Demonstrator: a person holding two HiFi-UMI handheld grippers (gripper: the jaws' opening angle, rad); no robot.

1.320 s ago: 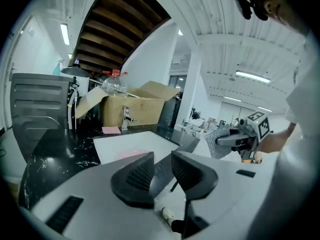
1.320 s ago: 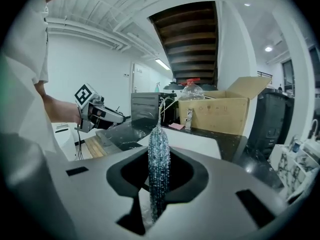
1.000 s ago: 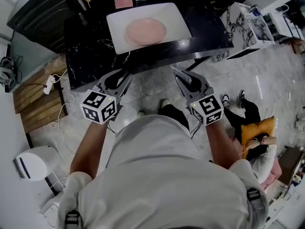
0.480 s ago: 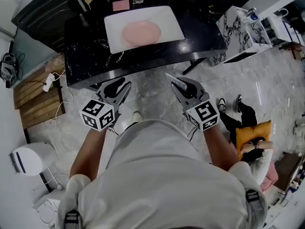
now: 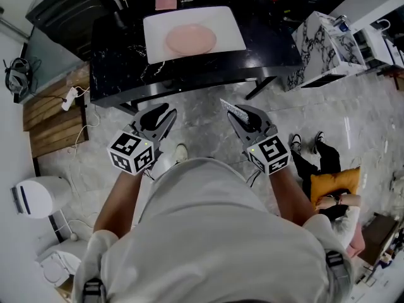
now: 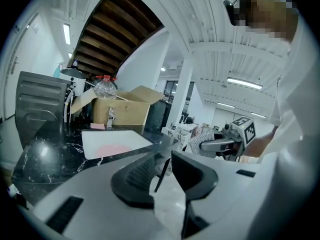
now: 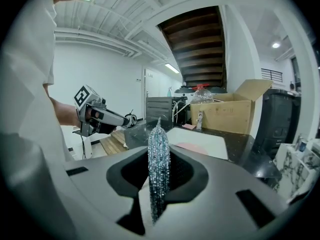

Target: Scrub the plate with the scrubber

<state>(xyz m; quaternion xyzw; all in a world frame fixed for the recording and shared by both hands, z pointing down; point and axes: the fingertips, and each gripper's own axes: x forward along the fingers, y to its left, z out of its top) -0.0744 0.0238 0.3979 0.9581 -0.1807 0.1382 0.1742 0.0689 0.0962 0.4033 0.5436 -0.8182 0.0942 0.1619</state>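
Right gripper (image 5: 235,111) jaws clamp the scrubber (image 7: 158,170); left gripper (image 5: 166,114) jaws stand apart, empty; plate (image 5: 190,40) lies well apart.

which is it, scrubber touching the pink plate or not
Apart. The head view shows the scrubber clamped in the right claw above the floor, short of the counter, with the pink plate lying in the white tray on the counter.

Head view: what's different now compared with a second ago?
The left gripper and right gripper have drawn slightly back from the black marble counter. Unchanged: the right still clamps the silvery mesh scrubber, the left stays open and empty; the round pink plate lies on its white tray.
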